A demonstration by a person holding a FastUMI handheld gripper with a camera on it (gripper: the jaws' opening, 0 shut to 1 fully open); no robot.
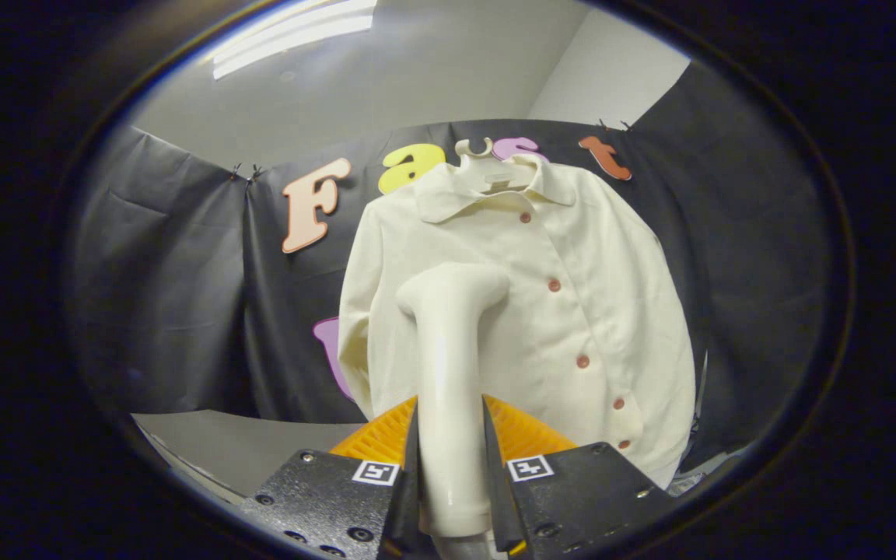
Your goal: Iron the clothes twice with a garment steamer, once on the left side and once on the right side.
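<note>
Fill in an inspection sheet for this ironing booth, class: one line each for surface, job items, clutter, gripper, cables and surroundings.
Surface: a grey tabletop lies low beside the fingers, under the black cloth wall.
Job items: a cream button-up shirt hangs on a pale hanger, beyond the fingers; the white garment steamer stands upright between the fingers, its head bent toward the shirt's front.
Clutter: nothing seen.
Gripper: the gripper is shut on the garment steamer's handle, both fingers pressing its sides.
Cables: nothing seen.
Surroundings: black cloth wall behind the shirt, white room wall above it, a ceiling light overhead.
</note>
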